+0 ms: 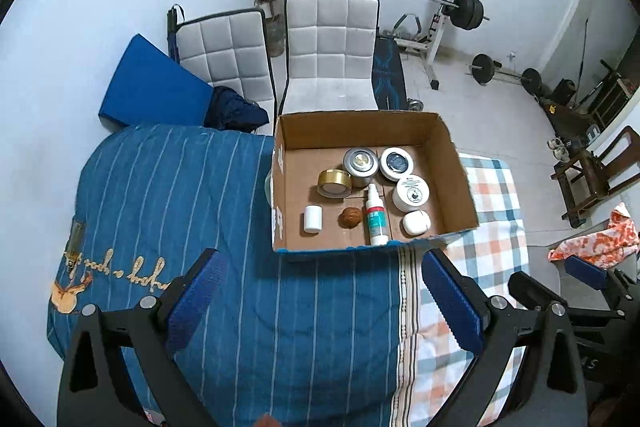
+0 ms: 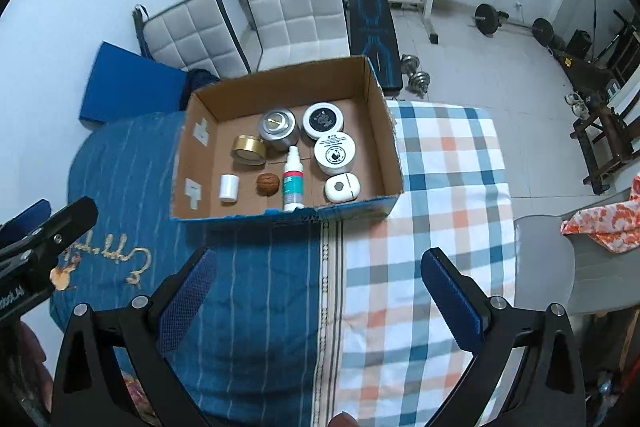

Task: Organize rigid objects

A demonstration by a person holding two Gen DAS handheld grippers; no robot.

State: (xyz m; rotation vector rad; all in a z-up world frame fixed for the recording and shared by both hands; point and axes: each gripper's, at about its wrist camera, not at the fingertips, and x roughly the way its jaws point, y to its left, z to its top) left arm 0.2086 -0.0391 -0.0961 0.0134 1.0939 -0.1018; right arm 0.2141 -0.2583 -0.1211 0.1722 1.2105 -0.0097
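An open cardboard box stands on the bed. Inside lie a silver tin, a gold-rimmed jar, two white round jars, a dark-lidded jar, a spray bottle, a walnut, a small white cylinder and a white case. My left gripper is open and empty, in front of the box. My right gripper is open and empty, in front of the box.
The bed has a blue striped cover and a checked sheet. Two white padded chairs stand behind the box. A weight bench and barbells fill the back. A grey chair with patterned cloth is at right.
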